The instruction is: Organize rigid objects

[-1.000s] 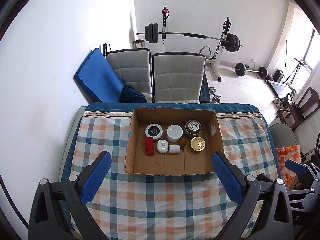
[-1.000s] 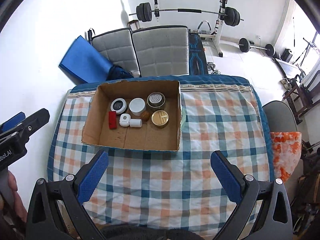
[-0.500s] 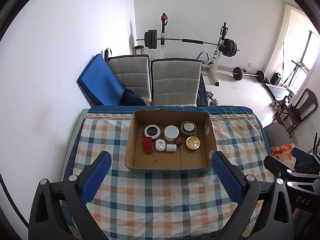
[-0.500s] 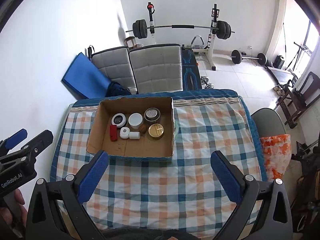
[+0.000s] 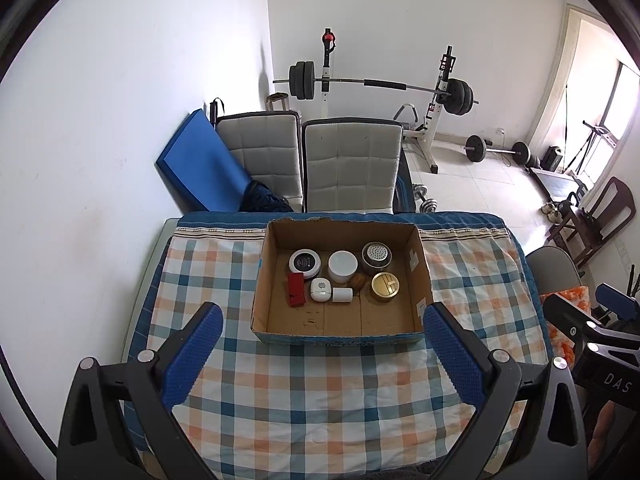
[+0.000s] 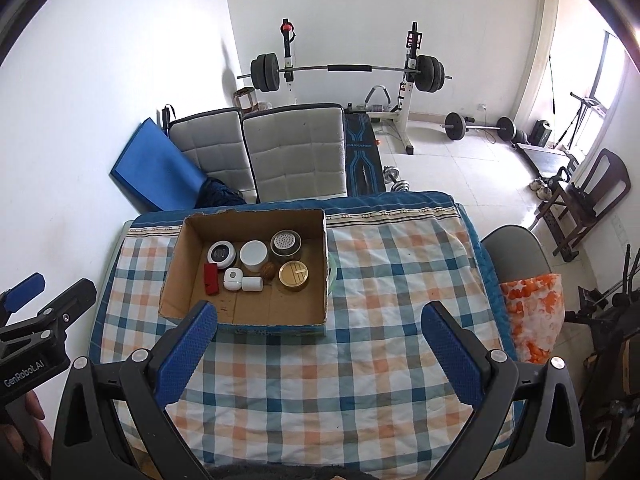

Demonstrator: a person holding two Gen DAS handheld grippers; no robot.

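Both our claws, left claw (image 5: pixel 318 342) and right claw (image 6: pixel 318 340), gape wide and empty. The small jars (image 5: pixel 343 266) sit inside the cardboard box (image 5: pixel 340 325), toward its far wall. We judge them light, stiff, slippery-lidded; grip each across its sides.

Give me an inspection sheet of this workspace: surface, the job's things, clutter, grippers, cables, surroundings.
Surface: table under a checked cloth.
Job's things: cardboard box holding small jars, a gold tin and a red case.
Clutter: nothing seen on the cloth outside the box.
Grippers: left gripper and right gripper both empty, jaws wide apart, short of the box.
Cables: nothing seen.
Surroundings: two grey chairs, blue mat, barbell rack.
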